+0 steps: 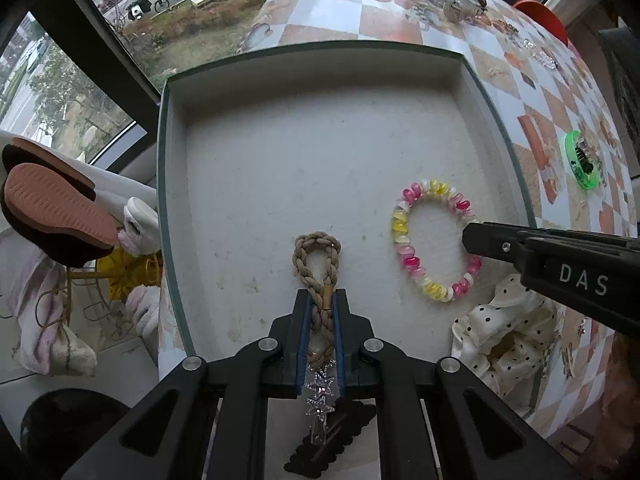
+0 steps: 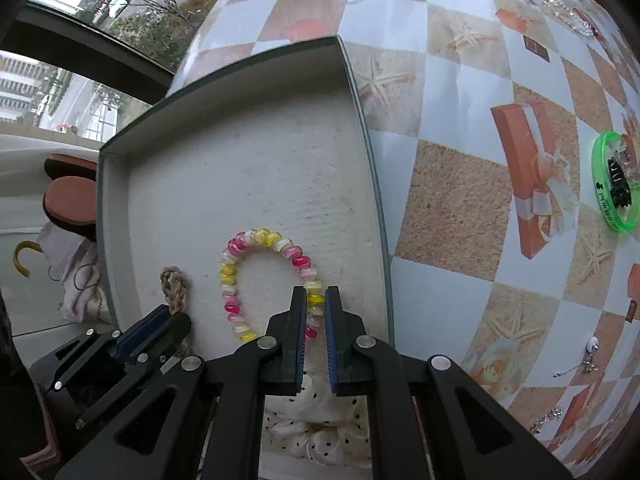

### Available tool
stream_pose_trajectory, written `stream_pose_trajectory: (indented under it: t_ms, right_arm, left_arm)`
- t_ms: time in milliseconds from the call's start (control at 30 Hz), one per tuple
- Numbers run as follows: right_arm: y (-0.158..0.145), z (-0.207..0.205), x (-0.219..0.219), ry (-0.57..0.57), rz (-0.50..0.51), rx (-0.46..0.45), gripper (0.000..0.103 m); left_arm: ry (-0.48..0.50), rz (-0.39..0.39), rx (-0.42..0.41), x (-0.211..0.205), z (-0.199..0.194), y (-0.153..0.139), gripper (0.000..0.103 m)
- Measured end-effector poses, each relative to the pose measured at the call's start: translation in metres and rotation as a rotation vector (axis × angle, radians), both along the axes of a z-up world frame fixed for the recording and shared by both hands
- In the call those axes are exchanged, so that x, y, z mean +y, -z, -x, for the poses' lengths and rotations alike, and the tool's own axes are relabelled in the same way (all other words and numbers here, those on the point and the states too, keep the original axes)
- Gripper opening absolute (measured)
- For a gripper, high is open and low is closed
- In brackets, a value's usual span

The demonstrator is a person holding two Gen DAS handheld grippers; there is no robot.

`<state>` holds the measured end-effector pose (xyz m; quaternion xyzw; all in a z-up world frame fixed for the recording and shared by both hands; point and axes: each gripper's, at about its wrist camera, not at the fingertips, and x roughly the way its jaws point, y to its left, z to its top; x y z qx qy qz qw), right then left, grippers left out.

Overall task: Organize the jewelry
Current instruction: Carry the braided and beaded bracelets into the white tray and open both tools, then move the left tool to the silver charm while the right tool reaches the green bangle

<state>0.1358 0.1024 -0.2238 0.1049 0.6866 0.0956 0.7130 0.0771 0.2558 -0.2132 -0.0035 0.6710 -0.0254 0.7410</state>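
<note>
To set both pieces down well, each should be lowered flat onto the floor of the grey box (image 1: 320,152) before release, kept apart so they don't tangle. The left gripper (image 1: 320,300) is clenched on the braided rope bracelet (image 1: 318,264), whose loop lies inside the box beyond the jaws. The right gripper (image 2: 316,300) straddles the beaded bracelet (image 2: 264,280), which lies in the box near its right wall; its jaws look nearly closed on the beads, though a firm pinch can't be confirmed. A polka-dot scrunchie (image 2: 320,432) sits at the box's near edge.
</note>
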Motion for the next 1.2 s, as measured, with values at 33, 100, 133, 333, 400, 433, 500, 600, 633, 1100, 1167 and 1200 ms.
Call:
stream_pose_trajectory:
  t_ms: [33, 100, 133, 333, 400, 433, 500, 600, 633, 1100, 1167, 1200]
  right_arm:
    - [0.000, 0.000, 0.001, -0.005, 0.002, -0.003, 0.009]
    - [0.001, -0.002, 0.003, -0.017, 0.010, -0.007, 0.010]
    - [0.001, -0.002, 0.004, -0.024, 0.015, -0.009, 0.010]
    - [-0.001, -0.006, 0.009, -0.032, 0.014, 0.001, 0.011]
    - [-0.005, -0.006, 0.010, -0.033, 0.016, -0.005, 0.014]
    - [-0.009, -0.005, 0.011, -0.039, 0.026, -0.016, 0.024]
    - [-0.017, -0.005, 0.009, -0.039, 0.027, -0.038, 0.036]
    - [-0.032, 0.000, 0.003, -0.018, 0.019, -0.069, 0.038]
    - [-0.039, 0.002, -0.001, -0.002, 0.009, -0.081, 0.038]
    - [-0.053, 0.057, -0.103, 0.216, 0.037, -0.061, 0.039]
    - [-0.048, 0.067, -0.121, 0.252, 0.045, -0.040, 0.039]
    - [-0.046, 0.070, -0.129, 0.267, 0.048, -0.031, 0.039]
  left_arm:
    - [0.000, -0.003, 0.001, -0.001, 0.000, 0.001, 0.015]
    - [0.003, -0.011, 0.001, -0.001, -0.001, 0.002, 0.015]
    - [0.006, -0.020, -0.001, -0.002, -0.001, 0.002, 0.015]
    - [0.015, -0.053, -0.002, -0.006, -0.003, -0.001, 0.015]
    - [0.017, -0.070, -0.011, -0.007, -0.003, -0.003, 0.015]
    - [0.020, -0.075, -0.017, -0.007, -0.003, -0.004, 0.015]
    - [0.032, -0.080, -0.022, -0.010, -0.003, -0.007, 0.015]
    - [0.042, -0.090, -0.024, -0.013, -0.003, -0.009, 0.015]
    - [0.043, -0.091, -0.022, -0.013, -0.003, -0.009, 0.015]
    - [0.054, -0.132, -0.072, -0.030, -0.005, -0.030, 0.103]
    - [0.057, -0.126, -0.063, -0.034, -0.007, -0.033, 0.103]
    - [0.060, -0.128, -0.063, -0.036, -0.008, -0.034, 0.103]
